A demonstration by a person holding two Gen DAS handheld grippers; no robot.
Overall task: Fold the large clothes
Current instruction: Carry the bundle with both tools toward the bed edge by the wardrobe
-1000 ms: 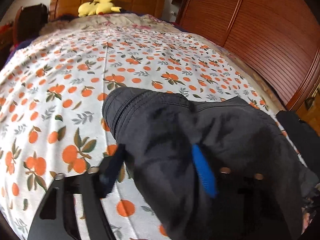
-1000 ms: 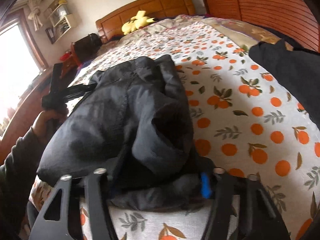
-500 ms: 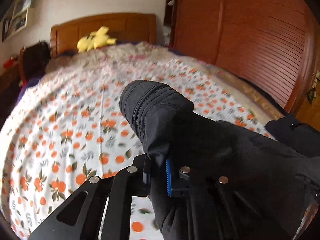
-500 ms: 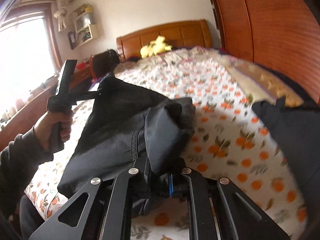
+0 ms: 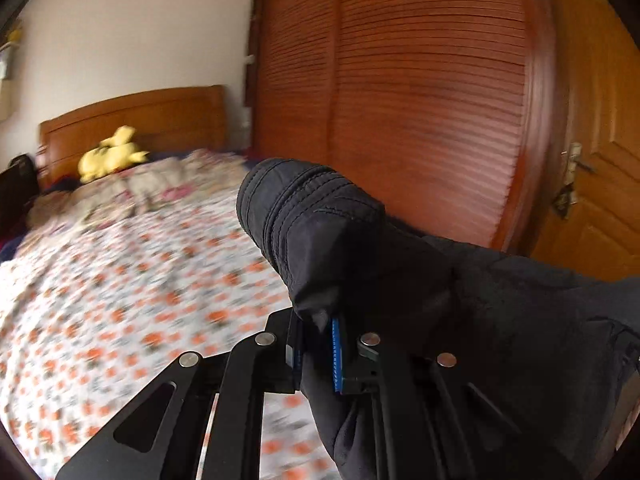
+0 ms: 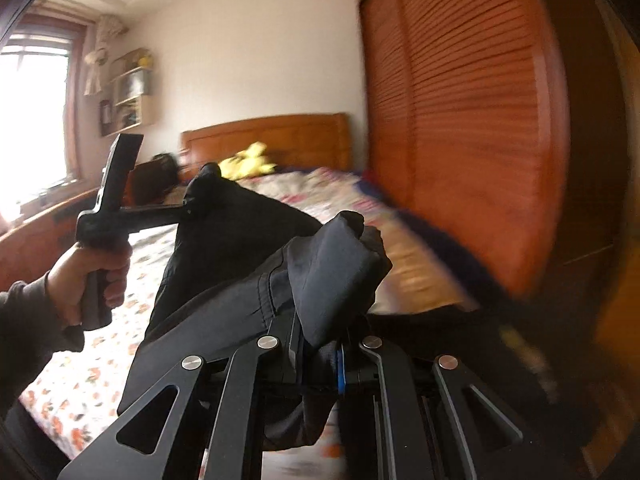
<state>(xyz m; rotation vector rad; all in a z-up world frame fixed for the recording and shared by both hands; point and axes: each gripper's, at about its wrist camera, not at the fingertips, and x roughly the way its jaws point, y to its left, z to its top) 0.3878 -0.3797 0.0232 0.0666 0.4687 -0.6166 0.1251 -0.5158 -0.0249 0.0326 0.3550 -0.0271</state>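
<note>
A large black padded garment (image 5: 460, 300) hangs in the air above the bed, stretched between both grippers. My left gripper (image 5: 318, 350) is shut on a quilted, stitched edge of it, which sticks up past the blue pads. In the right wrist view my right gripper (image 6: 320, 364) is shut on another bunched fold of the black garment (image 6: 240, 280). Further left in that view a hand holds the left gripper (image 6: 188, 212), which pinches the far end of the cloth. The lower part of the garment trails down out of sight.
Below lies the bed with an orange-fruit print sheet (image 5: 120, 300), a wooden headboard (image 5: 136, 120) and a yellow plush toy (image 5: 110, 156) at its far end. A slatted wooden wardrobe (image 5: 420, 100) lines the right side, with a door (image 5: 592, 160) beyond. A window (image 6: 28, 120) is on the left.
Both grippers closed on the black garment where it lay bunched on the bed, then rose, lifting it clear of the sheet. The views now tilt up toward the wall and wardrobe.
</note>
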